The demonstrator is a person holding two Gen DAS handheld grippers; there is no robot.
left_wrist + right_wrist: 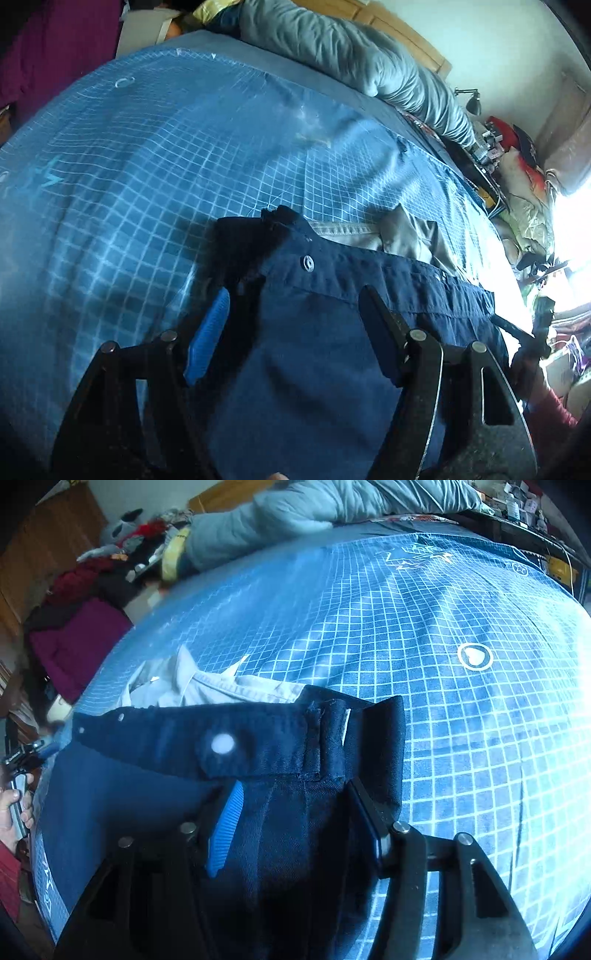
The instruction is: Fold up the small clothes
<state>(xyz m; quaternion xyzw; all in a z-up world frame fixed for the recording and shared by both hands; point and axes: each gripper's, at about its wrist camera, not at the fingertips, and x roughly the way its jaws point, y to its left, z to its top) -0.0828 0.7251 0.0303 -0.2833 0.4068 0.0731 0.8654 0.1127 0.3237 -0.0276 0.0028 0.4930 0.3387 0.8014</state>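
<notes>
A bed [229,40] with a grey duvet [354,55] and wooden headboard [406,29] stands against a pale wall [498,48]. Bright daylight [569,229] enters beside cluttered shelving [491,144]; a wooden cabinet [40,550] stands opposite.

No legible text is found. Only white symbols are printed on the blue grid mat [369,635]: a circled heart [475,656], a circled star [520,569].

We see the trousers [317,354] lying on the grid mat [129,177], their waistband ahead of both claws. Beyond the waistband lies a shirt [207,690] on the same mat. Farther ahead, past the mat's far edge, lies a quilt [354,55].
</notes>
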